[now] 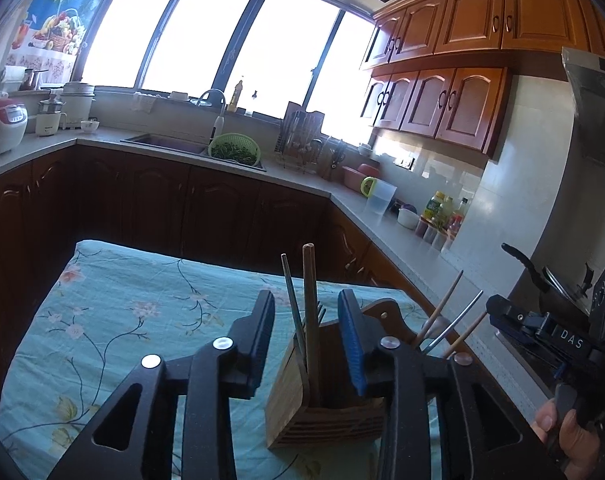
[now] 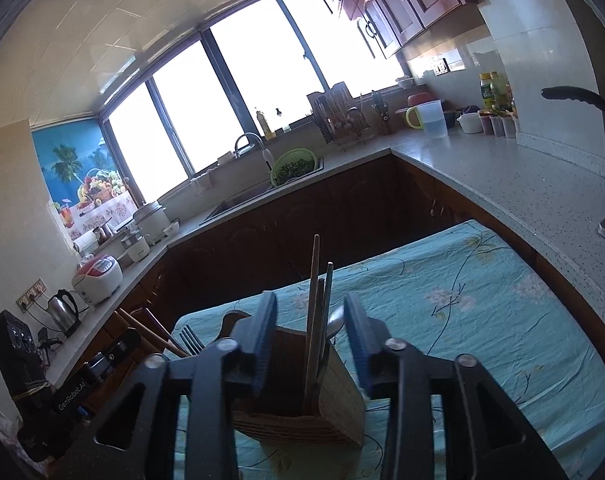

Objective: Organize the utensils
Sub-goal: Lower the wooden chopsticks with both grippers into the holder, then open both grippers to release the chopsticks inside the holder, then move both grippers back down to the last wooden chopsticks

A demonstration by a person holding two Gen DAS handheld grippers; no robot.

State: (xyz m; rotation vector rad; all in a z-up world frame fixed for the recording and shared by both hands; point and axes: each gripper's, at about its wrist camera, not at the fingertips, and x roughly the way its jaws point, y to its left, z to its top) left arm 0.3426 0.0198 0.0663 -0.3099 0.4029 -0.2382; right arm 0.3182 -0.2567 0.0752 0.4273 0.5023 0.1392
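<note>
A wooden utensil holder (image 1: pixel 322 412) stands on the floral blue tablecloth (image 1: pixel 114 312). In the left wrist view its near compartment holds wooden chopsticks (image 1: pixel 311 300), a metal chopstick and a fork (image 1: pixel 321 314); more chopsticks (image 1: pixel 446 312) lean out on the right. My left gripper (image 1: pixel 306 344) is open above the holder, with nothing between its fingers. In the right wrist view the holder (image 2: pixel 302 408) holds chopsticks (image 2: pixel 313 300) and a spoon (image 2: pixel 336 320), and a fork (image 2: pixel 190 340) shows at left. My right gripper (image 2: pixel 310 344) is open above it, empty.
A grey countertop (image 2: pixel 502 184) wraps round the room with a sink and green colander (image 1: pixel 234 150), dish rack (image 1: pixel 302 140), jug (image 1: pixel 380 198), bottles (image 1: pixel 436 208) and rice cookers (image 1: pixel 2 124). A pan handle (image 2: pixel 578 98) juts out at right. Dark cabinets stand beyond the table.
</note>
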